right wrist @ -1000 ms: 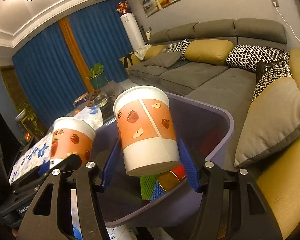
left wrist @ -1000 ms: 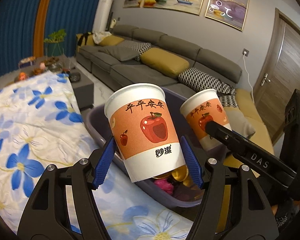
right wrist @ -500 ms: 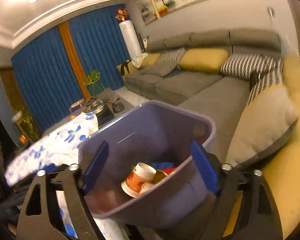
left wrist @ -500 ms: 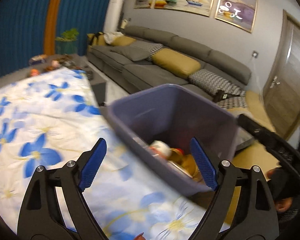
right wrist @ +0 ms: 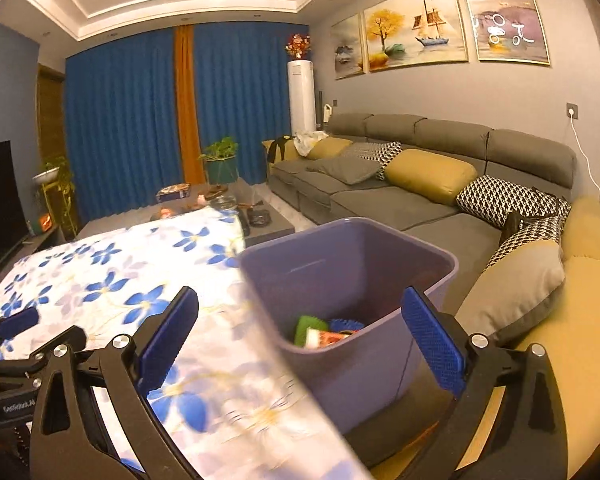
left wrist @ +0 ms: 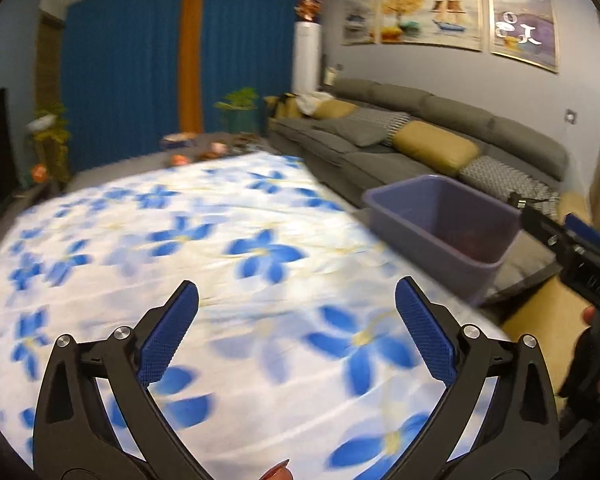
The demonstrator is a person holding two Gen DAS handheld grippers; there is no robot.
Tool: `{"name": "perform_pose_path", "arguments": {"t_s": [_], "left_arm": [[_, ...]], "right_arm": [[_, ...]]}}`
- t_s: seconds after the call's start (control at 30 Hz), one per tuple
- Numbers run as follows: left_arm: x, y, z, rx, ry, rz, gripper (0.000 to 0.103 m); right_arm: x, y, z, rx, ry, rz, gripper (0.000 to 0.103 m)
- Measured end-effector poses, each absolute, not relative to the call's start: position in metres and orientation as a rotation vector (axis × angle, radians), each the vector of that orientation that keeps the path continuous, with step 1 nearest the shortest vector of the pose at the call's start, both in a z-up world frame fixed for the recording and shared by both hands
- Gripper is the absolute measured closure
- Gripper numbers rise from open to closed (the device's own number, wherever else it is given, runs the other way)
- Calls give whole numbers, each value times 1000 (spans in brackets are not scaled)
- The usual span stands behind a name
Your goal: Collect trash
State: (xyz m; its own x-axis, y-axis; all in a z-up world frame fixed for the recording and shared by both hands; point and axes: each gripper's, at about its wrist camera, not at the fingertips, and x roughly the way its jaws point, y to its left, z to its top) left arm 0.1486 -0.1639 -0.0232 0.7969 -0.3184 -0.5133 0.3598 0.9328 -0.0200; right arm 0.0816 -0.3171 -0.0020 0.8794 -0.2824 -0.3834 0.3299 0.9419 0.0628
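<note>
while both pairs of jaws are opening and stand wide apart with nothing between them, the left gripper [left wrist: 296, 328] hangs over a white tablecloth with blue flowers [left wrist: 204, 248], which fills the gap between its blue pads [left wrist: 166, 336]. the purple bin [left wrist: 440, 220] lies ahead of the left jaws and off to their right, at the cloth's edge, its contents too dim to tell in this view. beyond the right-hand jaw, the right gripper's black body enters from the picture's edge. seen from the right gripper [right wrist: 300, 332], the purple bin [right wrist: 352, 372] sits just ahead, its near wall spanning much of the gap between the pads and reaching the right-hand one. inside it, trash [right wrist: 324, 330] shows as green, blue and red-and-white pieces. past the bin runs a grey sofa [right wrist: 420, 184] with yellow and patterned cushions.
</note>
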Motion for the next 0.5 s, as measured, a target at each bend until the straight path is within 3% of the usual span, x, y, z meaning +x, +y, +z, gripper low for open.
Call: {"name": "perform_pose_path", "arguments": {"t_s": [0.5], "left_arm": [[76, -64, -11, 28, 481, -279, 6]], "right_arm": [[36, -212, 5, 49, 371, -252, 5]]}}
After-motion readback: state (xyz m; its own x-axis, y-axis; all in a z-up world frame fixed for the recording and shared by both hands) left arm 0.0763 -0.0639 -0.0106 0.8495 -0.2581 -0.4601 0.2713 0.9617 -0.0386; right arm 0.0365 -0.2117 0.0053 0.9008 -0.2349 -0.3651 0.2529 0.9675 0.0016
